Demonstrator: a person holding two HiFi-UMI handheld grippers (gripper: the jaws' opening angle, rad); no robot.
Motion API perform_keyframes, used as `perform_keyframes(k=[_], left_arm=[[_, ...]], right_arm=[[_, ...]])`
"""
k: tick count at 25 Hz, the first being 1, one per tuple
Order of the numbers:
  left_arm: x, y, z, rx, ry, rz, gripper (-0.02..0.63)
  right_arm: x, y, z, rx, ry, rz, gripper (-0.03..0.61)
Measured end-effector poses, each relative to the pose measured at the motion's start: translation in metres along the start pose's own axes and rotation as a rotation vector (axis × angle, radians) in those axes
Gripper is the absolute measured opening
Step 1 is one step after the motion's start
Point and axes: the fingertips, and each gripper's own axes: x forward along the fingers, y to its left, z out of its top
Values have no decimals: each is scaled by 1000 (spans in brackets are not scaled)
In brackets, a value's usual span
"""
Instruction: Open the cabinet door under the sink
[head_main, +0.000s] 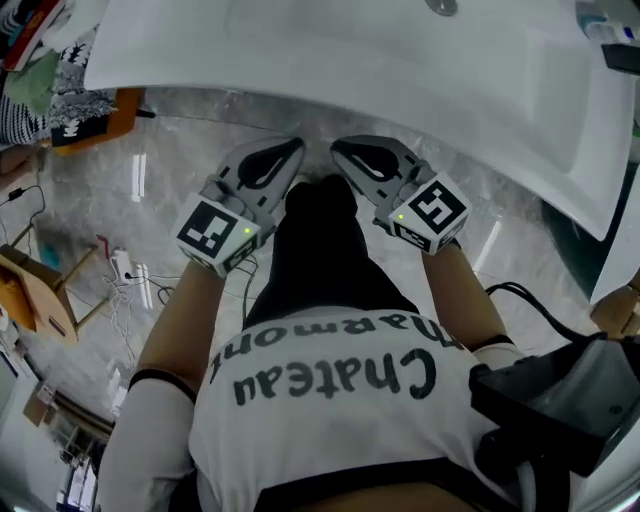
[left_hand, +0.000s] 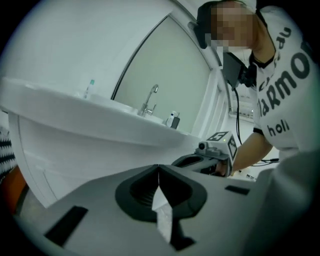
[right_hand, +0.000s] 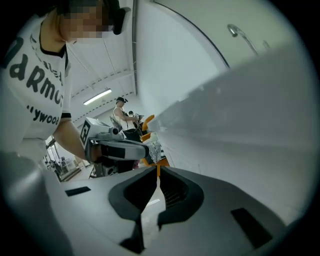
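The cabinet front (left_hand: 75, 155) under the sink is white, smooth and a little rounded. It sits at the lower left of the left gripper view, with thin straight lines cut into it. I cannot tell which part is the door. In the head view it is hidden below the sink.

The sink (head_main: 350, 60) is big, white and shiny, with a thick round edge. It fills the top of the head view. A thin bent metal tap (left_hand: 150, 100) stands on it, near the middle of the left gripper view.

The left tool (head_main: 296, 146) and the right tool (head_main: 336, 148) are made of hard grey plastic and come to a point. Each has dark ribbed pads inside. The jaws of both tools are pressed together and hold nothing. Each tool has a cube (head_main: 213, 232) at the back with black and white squares on it.

In the head view the two tools lie side by side in the middle, just under the sink's edge. Their tips are near each other but apart. Both point toward the white cabinet front from close by, and they look apart from it.

The floor (head_main: 120, 180) at the left is grey, shiny stone with pale streaks. At the bottom is the person's soft white shirt (head_main: 330, 400) with black letters
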Motion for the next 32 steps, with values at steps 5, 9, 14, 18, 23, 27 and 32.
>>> perform_keyframes(k=[5,9,14,18,23,27,32], left_arm=[[30,38,-59,-83,45,27,8],[48,69,-101,-82,57,21,91],[70,94,-127,-27,28,15,152],[87,104,-139,11,62,-21,152],[104,99,-138,50,78,-70,152],[115,97,-131,33,63,-83,152],[119,101,-128,63,100,-95,101]], right_arm=[[24,-45,-49,109,-25,-62,11],[43,-74,-87,132,-38,-130,33],[75,-94,-111,59,-13,-128,112],[79,-103,-111,3,-17,-153,80],[74,-107,-112,16,-18,-180,101],[73,-114,-108,72,-64,-210,100],[81,-113,-104,103,-93,-232,66]])
